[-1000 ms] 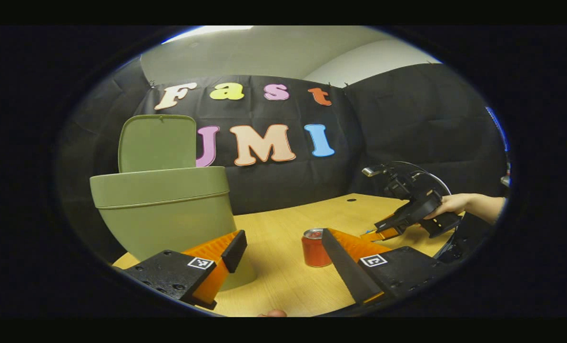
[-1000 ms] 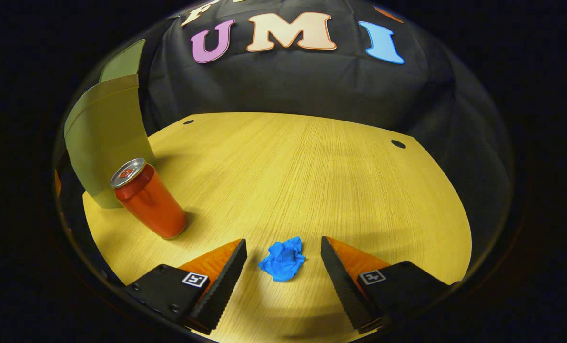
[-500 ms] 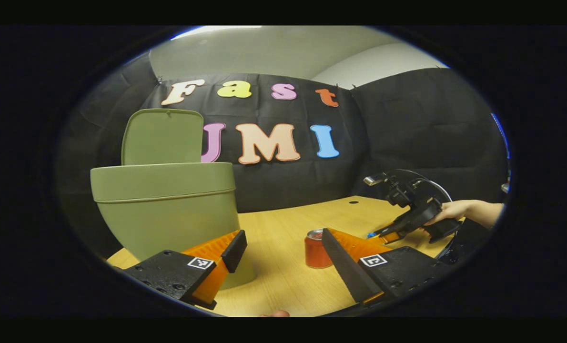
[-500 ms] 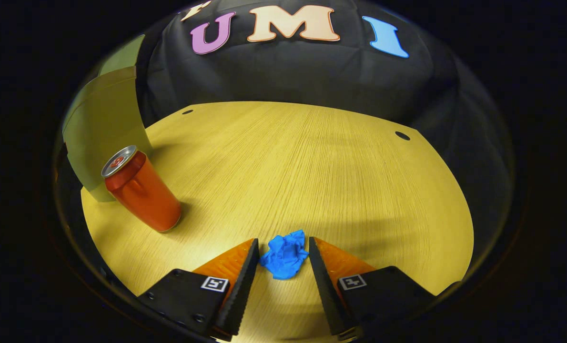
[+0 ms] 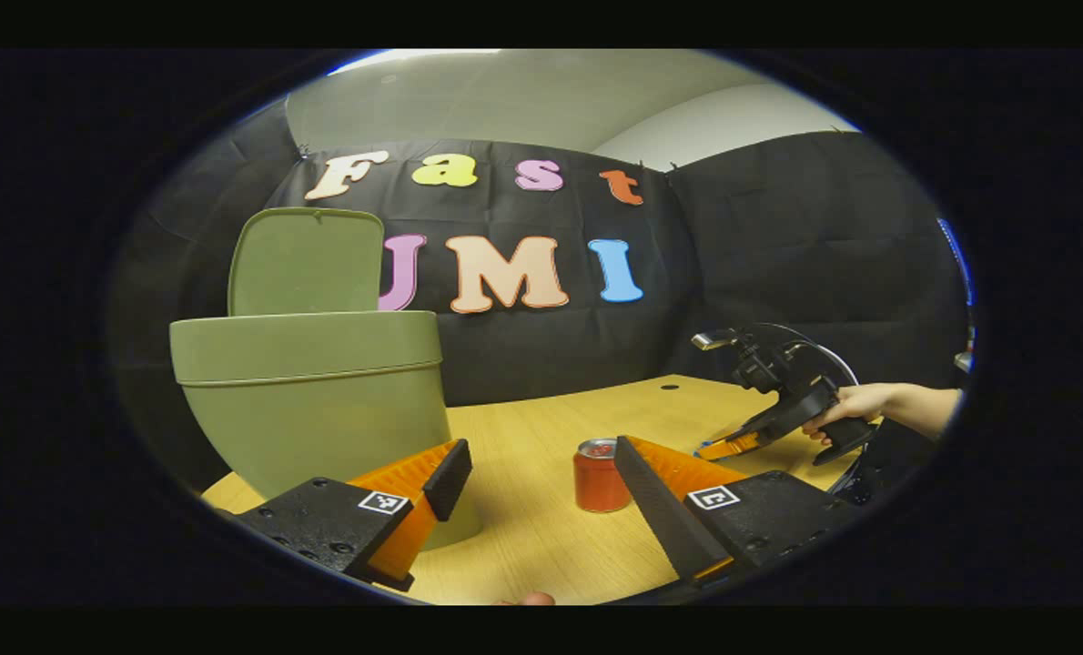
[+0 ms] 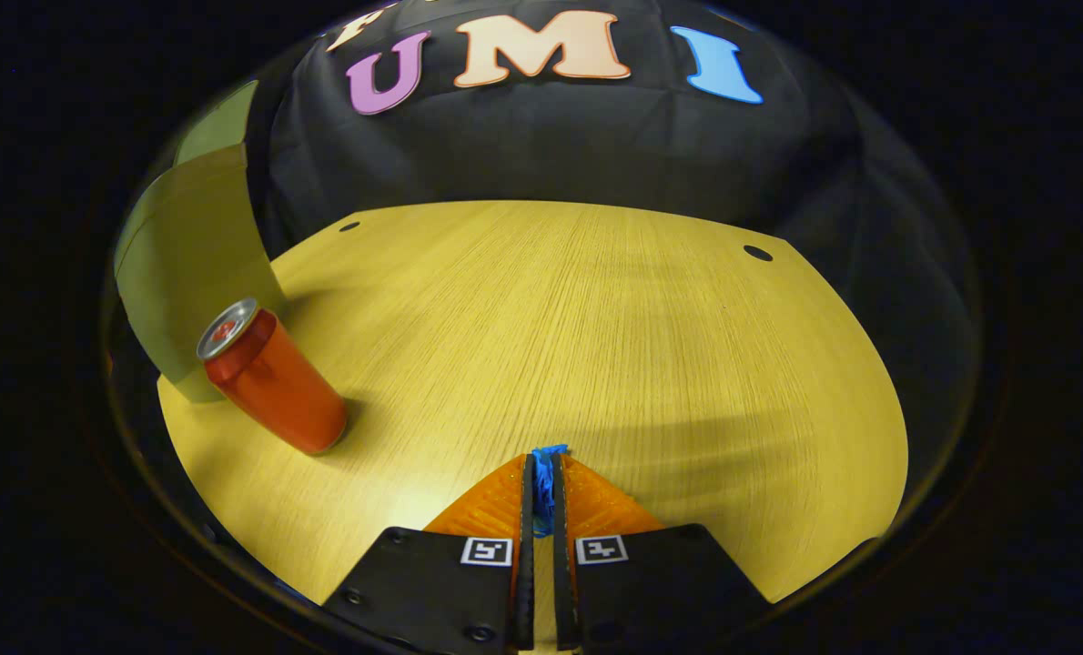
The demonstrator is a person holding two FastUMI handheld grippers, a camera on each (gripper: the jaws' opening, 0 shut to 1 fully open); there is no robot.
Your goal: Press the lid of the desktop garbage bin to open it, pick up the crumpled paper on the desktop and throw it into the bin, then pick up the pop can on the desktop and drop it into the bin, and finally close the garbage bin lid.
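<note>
**Paper pinched, bin waiting open**

Your crumpled paper sits squashed at 6 o'clock in the right gripper, jaws pressed onto it. Light, soft stuff; hold mid-wad. Pop can at 9, bin open; left gripper spread.

No legible text — can label too small; unreadable

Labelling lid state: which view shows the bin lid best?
Left gripper view. The lid stands upright, fully open, its whole face visible behind the green bin. The right gripper view catches just a sliver of the lid at the left edge, above the bin's wall, too distorted to judge its angle.
</note>
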